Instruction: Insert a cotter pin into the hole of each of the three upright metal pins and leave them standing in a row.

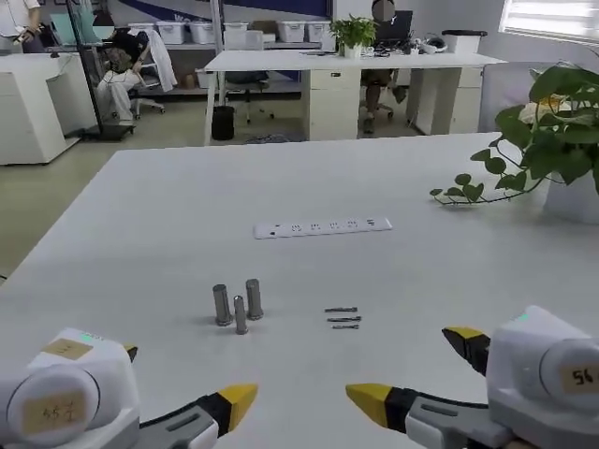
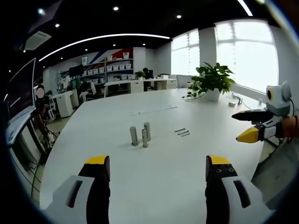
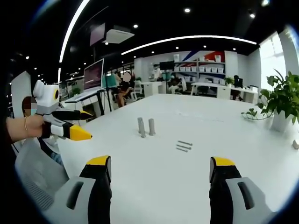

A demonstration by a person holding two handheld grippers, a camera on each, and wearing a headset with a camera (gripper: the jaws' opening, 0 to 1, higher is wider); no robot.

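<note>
Three upright metal pins (image 1: pixel 240 306) stand in a tight cluster on the white table (image 1: pixel 140 234), with three small cotter pins (image 1: pixel 343 318) lying side by side to their right. Both grippers hover at the near edge, well short of them. My left gripper (image 1: pixel 184 376) is open at the bottom left and my right gripper (image 1: pixel 416 369) is open at the bottom right. The left gripper view has its own gripper (image 2: pixel 158 163) empty, the metal pins (image 2: pixel 141 134), the cotter pins (image 2: pixel 182 132) and the right gripper (image 2: pixel 240 127). The right gripper view shows its own gripper (image 3: pixel 160 162) empty, the metal pins (image 3: pixel 145 127), the cotter pins (image 3: pixel 183 146) and the left gripper (image 3: pixel 86 124).
A white power strip (image 1: pixel 322 227) lies across the table beyond the pins. A potted plant (image 1: pixel 552 140) in a white pot stands at the table's right edge. Beyond the far edge are office desks, chairs and a seated person.
</note>
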